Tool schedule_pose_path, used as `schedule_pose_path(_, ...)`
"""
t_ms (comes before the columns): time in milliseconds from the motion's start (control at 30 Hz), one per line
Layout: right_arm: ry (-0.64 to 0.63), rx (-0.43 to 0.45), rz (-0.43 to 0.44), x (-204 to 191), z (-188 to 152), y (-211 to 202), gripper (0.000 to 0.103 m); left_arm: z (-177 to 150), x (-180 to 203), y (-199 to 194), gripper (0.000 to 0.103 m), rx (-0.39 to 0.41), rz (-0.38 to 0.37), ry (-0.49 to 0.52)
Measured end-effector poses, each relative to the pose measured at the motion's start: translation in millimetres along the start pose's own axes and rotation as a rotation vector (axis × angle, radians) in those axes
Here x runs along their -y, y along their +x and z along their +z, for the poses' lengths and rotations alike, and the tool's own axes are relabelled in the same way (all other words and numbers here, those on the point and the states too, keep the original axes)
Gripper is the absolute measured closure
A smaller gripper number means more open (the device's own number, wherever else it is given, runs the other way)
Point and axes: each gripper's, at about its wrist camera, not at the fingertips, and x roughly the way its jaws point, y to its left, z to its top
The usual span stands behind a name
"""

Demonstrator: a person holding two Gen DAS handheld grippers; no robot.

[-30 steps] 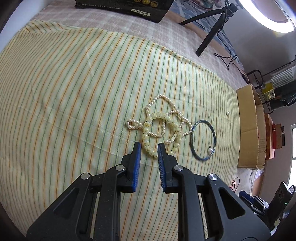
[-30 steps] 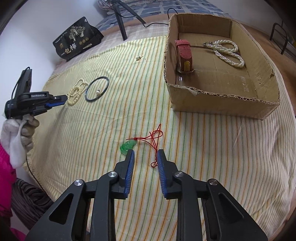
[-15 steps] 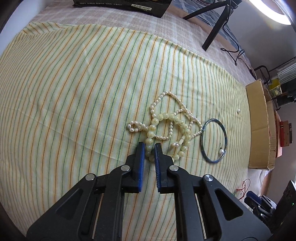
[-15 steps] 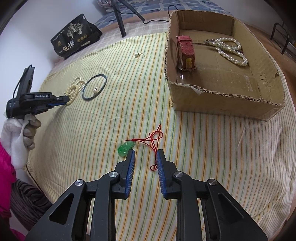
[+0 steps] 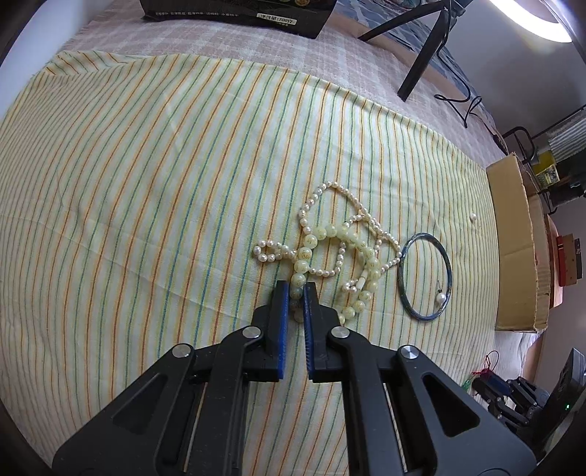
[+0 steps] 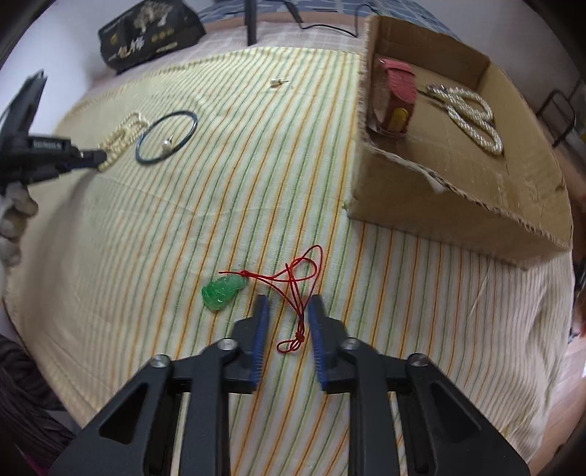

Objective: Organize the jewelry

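Note:
A pale green bead bracelet (image 5: 340, 234) lies tangled with a thin pearl necklace (image 5: 329, 194) on the striped cloth. My left gripper (image 5: 296, 293) is shut on the near end of the bead bracelet; it also shows in the right wrist view (image 6: 91, 157). A dark bangle (image 5: 426, 278) with a pearl earring (image 5: 439, 297) inside lies to the right. My right gripper (image 6: 287, 307) is open, its fingers on either side of the red cord (image 6: 296, 282) of a green jade pendant (image 6: 221, 291). The cardboard box (image 6: 439, 208) holds a red watch strap (image 6: 397, 95) and a pearl strand (image 6: 472, 117).
A loose pearl stud (image 6: 275, 82) lies on the cloth near the box's far corner. A black printed box (image 6: 146, 33) and a tripod leg (image 5: 421, 62) stand at the far edge. The gloved hand (image 6: 13, 216) holds the left gripper.
My left gripper moved forward and closed on the bead bracelet. My right gripper moved forward over the red cord, its fingers wider apart.

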Motion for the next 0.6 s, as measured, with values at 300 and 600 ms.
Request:
schedule_pose_path(300,0.107,0.1,0.169,15,5,-35,0.102,-4,-6,-15,0.098,0.018,-0.019,-0.001)
schedule_pose_path(600,0.13,0.175,0.2,19,0,-65,0.102,-12,-9,-45,0.098,0.063,-0.063,-0.003)
